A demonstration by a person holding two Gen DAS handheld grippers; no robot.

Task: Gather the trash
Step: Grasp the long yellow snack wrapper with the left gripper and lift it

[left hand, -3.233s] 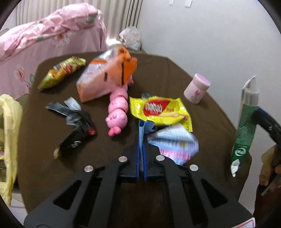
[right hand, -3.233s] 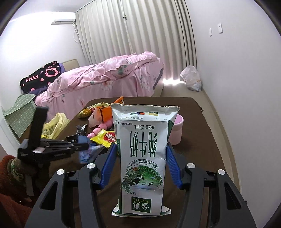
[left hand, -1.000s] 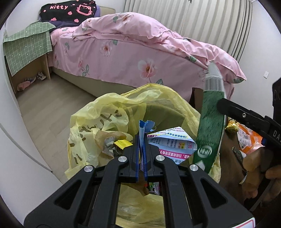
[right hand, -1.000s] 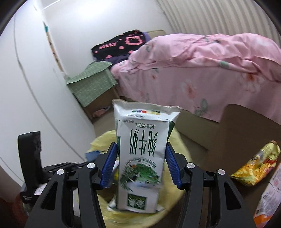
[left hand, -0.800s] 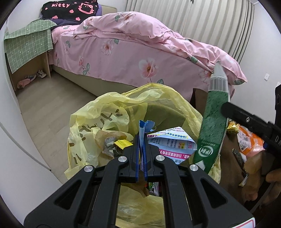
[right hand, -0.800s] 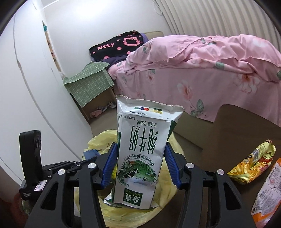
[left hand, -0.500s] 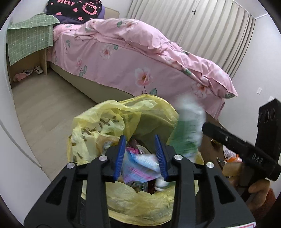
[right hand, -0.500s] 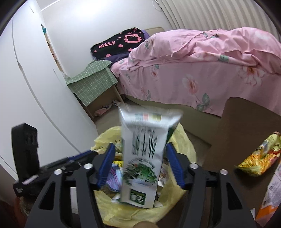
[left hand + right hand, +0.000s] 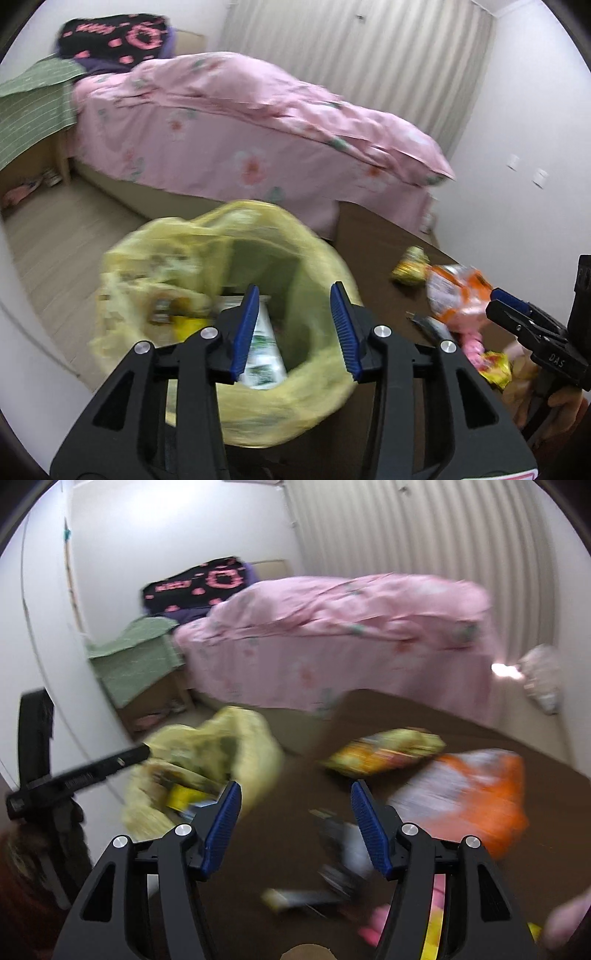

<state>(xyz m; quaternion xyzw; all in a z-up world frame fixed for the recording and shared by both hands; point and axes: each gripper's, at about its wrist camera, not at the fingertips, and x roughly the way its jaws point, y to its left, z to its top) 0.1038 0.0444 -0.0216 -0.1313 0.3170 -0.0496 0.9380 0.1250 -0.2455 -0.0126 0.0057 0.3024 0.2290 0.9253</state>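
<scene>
Between both pairs of ribbed blue pads, nothing but air.

Over the crinkled yellow plastic trash bag [image 9: 225, 291], the left gripper [image 9: 293, 328] has its jaws opening, empty; a green-and-white milk carton [image 9: 264, 350] lies inside the bag below. The right gripper [image 9: 295, 827] gapes wide and empty above the brown table [image 9: 461, 731], where a glossy orange snack bag [image 9: 476, 797], a yellow wrapper [image 9: 388, 751] and a dark crumpled wrapper [image 9: 340, 853] lie blurred. Beyond stands a pink floral bed [image 9: 258, 125].
</scene>
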